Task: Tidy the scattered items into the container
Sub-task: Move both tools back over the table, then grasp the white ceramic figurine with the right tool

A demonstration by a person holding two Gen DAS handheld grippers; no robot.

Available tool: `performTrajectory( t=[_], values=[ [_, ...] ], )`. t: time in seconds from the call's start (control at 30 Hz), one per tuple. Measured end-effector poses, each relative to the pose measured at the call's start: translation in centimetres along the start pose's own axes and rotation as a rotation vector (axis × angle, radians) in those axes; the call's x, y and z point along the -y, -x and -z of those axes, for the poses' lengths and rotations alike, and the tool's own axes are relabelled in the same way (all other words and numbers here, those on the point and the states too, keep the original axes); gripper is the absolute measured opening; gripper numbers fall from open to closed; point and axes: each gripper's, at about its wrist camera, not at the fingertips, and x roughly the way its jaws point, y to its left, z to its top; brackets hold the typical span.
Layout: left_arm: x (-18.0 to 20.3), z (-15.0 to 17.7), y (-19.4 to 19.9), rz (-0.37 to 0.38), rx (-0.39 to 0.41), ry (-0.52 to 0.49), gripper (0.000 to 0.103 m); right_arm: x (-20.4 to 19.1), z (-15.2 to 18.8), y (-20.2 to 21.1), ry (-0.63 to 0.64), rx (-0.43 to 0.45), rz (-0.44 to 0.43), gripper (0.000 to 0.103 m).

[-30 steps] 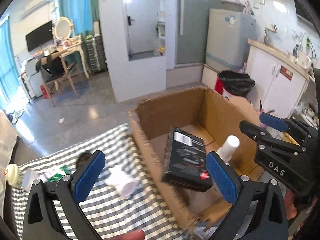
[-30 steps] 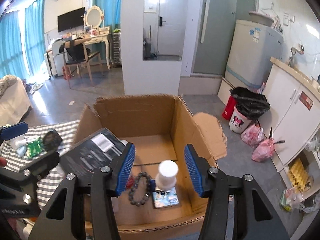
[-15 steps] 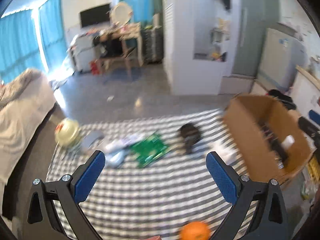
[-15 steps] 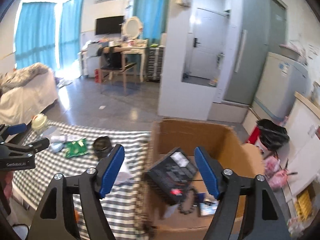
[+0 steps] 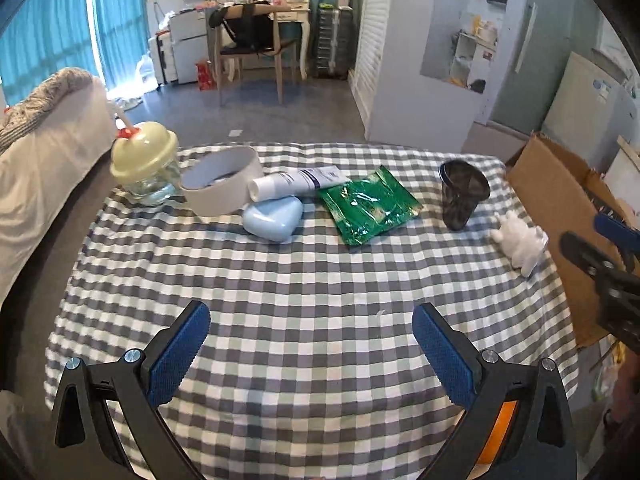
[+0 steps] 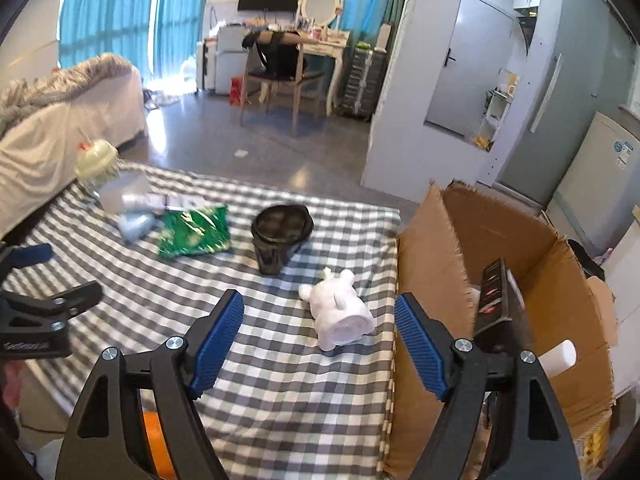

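Both tongs empty and spread wide: the right gripper [image 6: 318, 344] hangs near the white plush toy [image 6: 340, 314] just beside the cardboard box [image 6: 500, 280], seemingly the next pick; left gripper [image 5: 310, 354] over bare cloth

The checked cloth [image 5: 320, 280] looks matt and woven. The green packet [image 5: 368, 204] is glossy foil. The box [image 6: 436, 248] is rough brown cardboard.

bare checked cloth [image 5: 304, 320] ahead, items along far edge, cardboard box [image 6: 448, 248] right
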Motion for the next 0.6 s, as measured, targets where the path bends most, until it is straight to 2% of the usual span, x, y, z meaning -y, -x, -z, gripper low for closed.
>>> performTrajectory(
  t=[0.3, 0.6],
  values=[
    [0.5, -1.1, -2.9, 0.006, -0.024, 0.011, 0.103, 1.0, 0.0, -4.8, -0.009, -0.078, 0.044, 0.077],
    [1.1, -1.6, -4.8, -0.022, -0.048, -0.003, 0.103, 0.4, 0.0, -7.8, 0.023, -0.128, 0.036, 0.077]
  ],
)
